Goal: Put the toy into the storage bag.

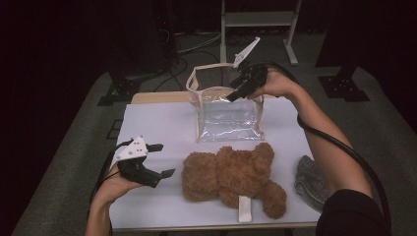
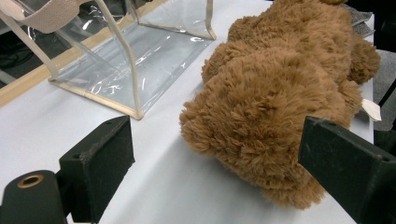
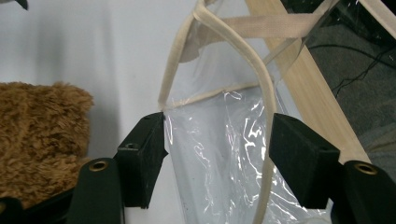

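Note:
A brown plush teddy bear (image 1: 231,177) lies on the white table (image 1: 157,118) near the front, a white tag (image 1: 244,209) at its lower side. Behind it stands a clear plastic bag (image 1: 228,118) with beige trim and a handle. My left gripper (image 1: 164,160) rests just left of the bear, open and apart from it; in the left gripper view the bear (image 2: 275,93) fills the space ahead of my left gripper (image 2: 222,140). My right gripper (image 1: 235,93) is at the bag's top rim. It stands open (image 3: 219,154), the bag's wall (image 3: 215,154) and beige trim (image 3: 266,135) between its jaws.
A grey knitted cloth (image 1: 310,182) lies at the table's right edge. A pale metal stand (image 1: 258,24) and cables (image 1: 192,46) are on the floor behind the table. A wooden strip (image 1: 157,97) runs along the table's far edge.

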